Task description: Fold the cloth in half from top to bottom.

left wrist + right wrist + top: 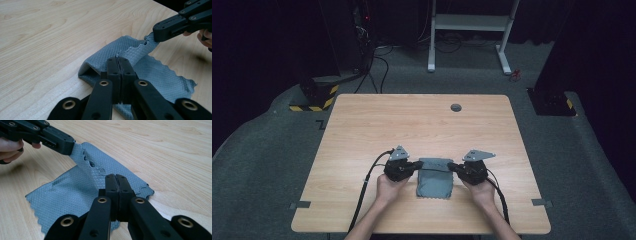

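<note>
Wooden table (362,130) (grey grommet (456,107))

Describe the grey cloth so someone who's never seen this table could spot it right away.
On the wooden table, look at the near edge between the person's hands. The grey cloth lies there, pinched by the left gripper and right gripper. Its diamond weave and scalloped edges stand out.

Grey cloth (152,72) — fine diamond weave — on pale wood-grain table (50,37).

Looks like a lab/test cell: black curtained walls, grey carpet floor (272,150), bare light-wood table (422,125), white metal desk frame (469,30), loose black cables (379,65), yellow-black hazard-striped stand base (314,97).
</note>
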`<state>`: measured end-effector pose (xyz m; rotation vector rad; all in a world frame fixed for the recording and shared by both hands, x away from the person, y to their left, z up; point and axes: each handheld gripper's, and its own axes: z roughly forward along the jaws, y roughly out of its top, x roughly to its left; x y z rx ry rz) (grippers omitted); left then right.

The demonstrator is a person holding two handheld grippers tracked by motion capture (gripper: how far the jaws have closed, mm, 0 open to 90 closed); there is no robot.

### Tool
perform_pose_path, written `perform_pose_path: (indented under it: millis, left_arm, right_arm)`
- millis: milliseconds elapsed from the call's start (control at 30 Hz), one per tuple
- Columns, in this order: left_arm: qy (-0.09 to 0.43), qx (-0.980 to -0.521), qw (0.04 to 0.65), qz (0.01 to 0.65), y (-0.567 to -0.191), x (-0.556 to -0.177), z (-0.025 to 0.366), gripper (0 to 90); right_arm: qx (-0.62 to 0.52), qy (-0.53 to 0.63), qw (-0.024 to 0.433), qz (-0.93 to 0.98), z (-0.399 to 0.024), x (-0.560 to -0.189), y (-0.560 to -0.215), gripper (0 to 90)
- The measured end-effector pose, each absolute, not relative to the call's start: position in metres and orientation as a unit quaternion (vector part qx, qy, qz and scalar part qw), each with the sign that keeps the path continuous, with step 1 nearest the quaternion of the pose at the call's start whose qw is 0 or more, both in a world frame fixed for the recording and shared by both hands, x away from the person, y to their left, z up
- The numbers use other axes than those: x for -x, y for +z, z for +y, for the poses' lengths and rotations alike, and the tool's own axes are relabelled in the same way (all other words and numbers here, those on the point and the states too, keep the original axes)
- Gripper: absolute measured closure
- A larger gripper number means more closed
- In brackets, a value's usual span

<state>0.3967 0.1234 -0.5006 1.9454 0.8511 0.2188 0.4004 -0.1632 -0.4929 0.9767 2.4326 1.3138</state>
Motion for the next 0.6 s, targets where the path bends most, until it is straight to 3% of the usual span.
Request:
perform_pose_path:
  millis: [600]
  left_arm:
    - [0.100, -0.820, 0.450, 0.339, -0.506, -0.380, 0.120, 88.6]
  right_arm:
    - [-0.316, 0.460, 0.085, 0.826, -0.167, -0.378, -0.499, 89.3]
